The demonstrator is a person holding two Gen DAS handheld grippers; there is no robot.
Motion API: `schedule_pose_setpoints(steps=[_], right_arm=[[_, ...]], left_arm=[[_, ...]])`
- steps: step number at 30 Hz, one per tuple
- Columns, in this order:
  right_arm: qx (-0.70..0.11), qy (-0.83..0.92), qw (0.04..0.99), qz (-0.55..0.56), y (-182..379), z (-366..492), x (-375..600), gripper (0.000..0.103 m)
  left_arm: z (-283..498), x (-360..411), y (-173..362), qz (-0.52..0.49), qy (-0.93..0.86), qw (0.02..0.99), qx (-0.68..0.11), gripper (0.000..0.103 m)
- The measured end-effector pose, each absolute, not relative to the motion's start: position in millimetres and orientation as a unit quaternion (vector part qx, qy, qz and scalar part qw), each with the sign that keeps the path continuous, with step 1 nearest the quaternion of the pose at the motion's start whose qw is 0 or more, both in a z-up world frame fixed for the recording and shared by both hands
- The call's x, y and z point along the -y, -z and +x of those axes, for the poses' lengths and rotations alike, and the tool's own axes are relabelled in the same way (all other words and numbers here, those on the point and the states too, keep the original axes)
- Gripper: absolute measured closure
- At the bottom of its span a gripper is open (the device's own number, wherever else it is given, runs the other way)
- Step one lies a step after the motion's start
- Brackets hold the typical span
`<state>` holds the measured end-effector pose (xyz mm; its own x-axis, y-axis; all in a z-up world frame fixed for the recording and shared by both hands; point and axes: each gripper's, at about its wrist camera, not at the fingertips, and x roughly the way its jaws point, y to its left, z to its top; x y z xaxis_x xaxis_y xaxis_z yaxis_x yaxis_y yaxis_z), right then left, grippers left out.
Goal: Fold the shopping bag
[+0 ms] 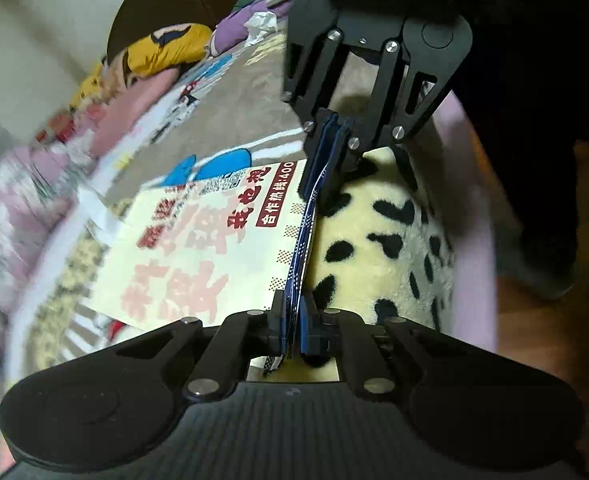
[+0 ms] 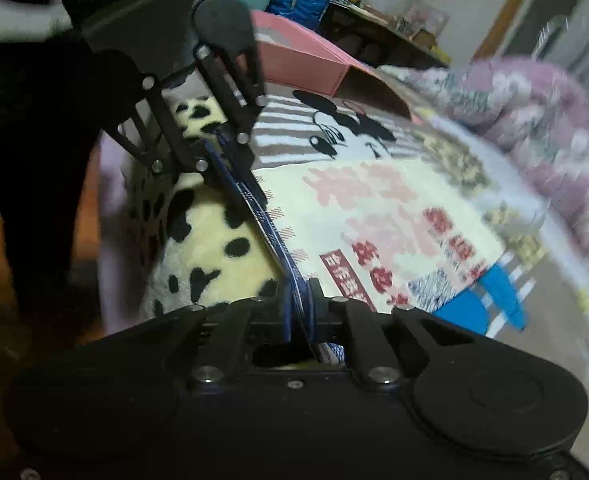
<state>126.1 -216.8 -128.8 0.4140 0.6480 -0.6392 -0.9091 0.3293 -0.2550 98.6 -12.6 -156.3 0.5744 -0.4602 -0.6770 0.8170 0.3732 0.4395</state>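
Observation:
A cream shopping bag [image 1: 198, 248] with red print lies flat on the bed, seen again in the right wrist view [image 2: 374, 216]. Its blue patterned edge [image 1: 302, 240] runs taut between both grippers. My left gripper [image 1: 294, 320] is shut on the near end of that edge. My right gripper [image 1: 334, 136] is shut on the far end. In the right wrist view, the right gripper [image 2: 300, 304] clamps the blue edge [image 2: 262, 216] close up, and the left gripper [image 2: 218, 148] holds it further off. The bag's white handle [image 1: 98, 216] lies at the far side.
A cream plush blanket with black spots [image 1: 374, 248] [image 2: 206, 248] lies beside the bag at the bed's edge. A cartoon-print blanket [image 2: 334, 128] is under the bag. A floral quilt [image 2: 534, 120], a pink box [image 2: 306, 60], the wooden floor [image 1: 534, 320] and a person in dark clothing [image 1: 534, 120] surround it.

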Motion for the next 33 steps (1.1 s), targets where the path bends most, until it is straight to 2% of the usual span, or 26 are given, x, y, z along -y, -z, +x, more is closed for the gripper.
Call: schedule_pose_setpoints(steps=[6, 9, 17, 23, 27, 33], right_arm=[[-0.3, -0.518, 0.789, -0.137, 132.5, 168.0, 246.8, 0.095], [-0.34, -0.52, 0.782, -0.045, 140.9, 185.8, 258.2, 0.095], [-0.405, -0.492, 0.762, 0.116, 157.7, 207.6, 274.2, 0.096], [-0.454, -0.437, 0.739, 0.237, 171.9, 207.8, 274.6, 0.096], [-0.446, -0.419, 0.757, 0.23, 167.8, 196.5, 264.8, 0.097], [-0.393, -0.366, 0.825, 0.175, 157.1, 172.4, 246.4, 0.098]], left_arm=[[137.4, -18.1, 147.3, 0.228, 0.443, 0.815, -0.296, 0.098], [154.3, -46.1, 155.0, 0.087, 0.443, 0.828, -0.332, 0.097], [152.2, -84.2, 187.4, -0.202, 0.357, 0.84, -0.355, 0.095], [137.6, -81.6, 185.4, -0.271, 0.275, 0.848, -0.364, 0.095], [128.3, -80.9, 189.2, -0.315, 0.235, 0.848, -0.357, 0.095], [124.3, -84.4, 196.4, -0.38, 0.199, 0.83, -0.357, 0.094]])
